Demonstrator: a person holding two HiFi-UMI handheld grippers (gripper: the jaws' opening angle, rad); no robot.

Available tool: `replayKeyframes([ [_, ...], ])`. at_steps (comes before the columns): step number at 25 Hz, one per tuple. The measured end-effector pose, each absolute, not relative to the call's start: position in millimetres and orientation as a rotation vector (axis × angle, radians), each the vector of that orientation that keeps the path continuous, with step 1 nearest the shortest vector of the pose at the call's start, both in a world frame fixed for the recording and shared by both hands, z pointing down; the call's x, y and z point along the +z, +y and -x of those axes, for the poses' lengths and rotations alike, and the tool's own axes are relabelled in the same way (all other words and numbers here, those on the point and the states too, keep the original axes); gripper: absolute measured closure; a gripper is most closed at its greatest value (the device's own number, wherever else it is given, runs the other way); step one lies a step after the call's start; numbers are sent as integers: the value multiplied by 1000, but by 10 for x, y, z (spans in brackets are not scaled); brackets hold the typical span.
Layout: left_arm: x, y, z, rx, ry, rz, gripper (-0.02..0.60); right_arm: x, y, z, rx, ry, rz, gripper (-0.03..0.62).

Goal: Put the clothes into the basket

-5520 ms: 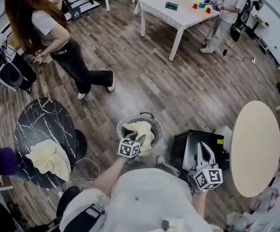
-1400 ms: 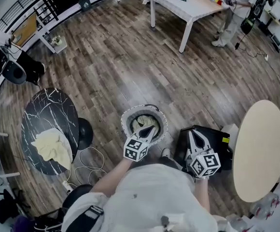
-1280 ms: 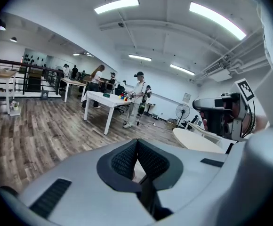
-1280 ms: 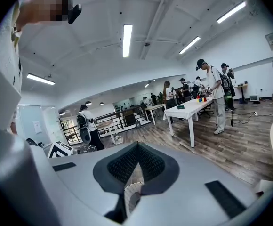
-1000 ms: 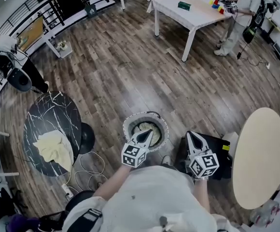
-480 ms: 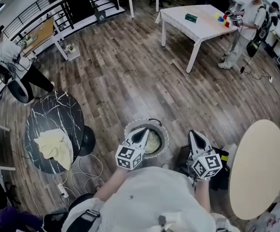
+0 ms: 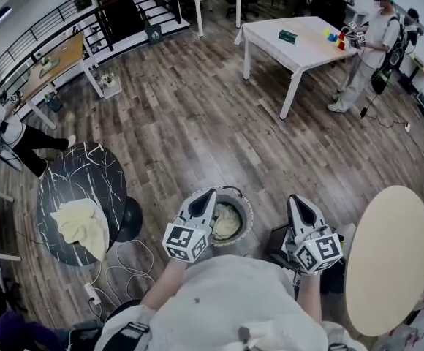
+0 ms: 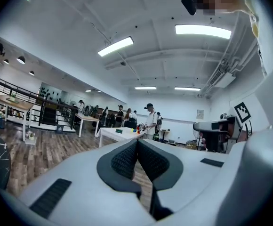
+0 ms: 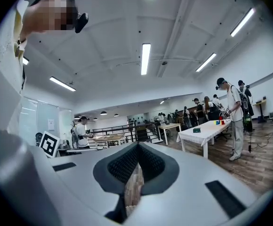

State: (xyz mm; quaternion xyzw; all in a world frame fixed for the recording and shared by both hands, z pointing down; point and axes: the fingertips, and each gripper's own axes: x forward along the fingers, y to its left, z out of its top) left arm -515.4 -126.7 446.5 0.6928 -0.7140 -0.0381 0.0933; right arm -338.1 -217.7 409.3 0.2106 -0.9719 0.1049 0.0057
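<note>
**Q:** Where are the clothes?
**A:** The black round table (image 7: 88,174) carries one yellow cloth (image 7: 80,224). The basket (image 7: 245,202) on the floor contains a second cloth (image 7: 226,224).
**Q:** Gripper status?
**A:** Left gripper (image 7: 207,194) and right gripper (image 7: 295,199): jaws clenched together, nothing between them.

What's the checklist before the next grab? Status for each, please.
1. Left gripper free of any load: ok. Jaws together, nothing between them.
2. Right gripper free of any load: ok. Jaws together, nothing between them.
3. Jaws ready to take cloth: not ok. Both are shut and must open first.
4. First cloth fully inside the basket: ok. It lies below the rim, with nothing draped over it.
5. Second cloth located: ok. It lies bunched on the black marble table, to the person's left.
6. Task complete: not ok. The second cloth is not in the basket.
</note>
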Motion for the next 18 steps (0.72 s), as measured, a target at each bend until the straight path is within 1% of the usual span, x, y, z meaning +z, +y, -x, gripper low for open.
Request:
replayKeyframes([
  [9, 4109, -1255, 5059, -159, -2141, -2102, 560, 3811, -2118, 3251, 304, -3077, -671, 586],
  [18, 4158, -1251, 5009, -135, -2120, -2106, 560, 3818, -2114, 3254, 298, -3072, -706, 586],
])
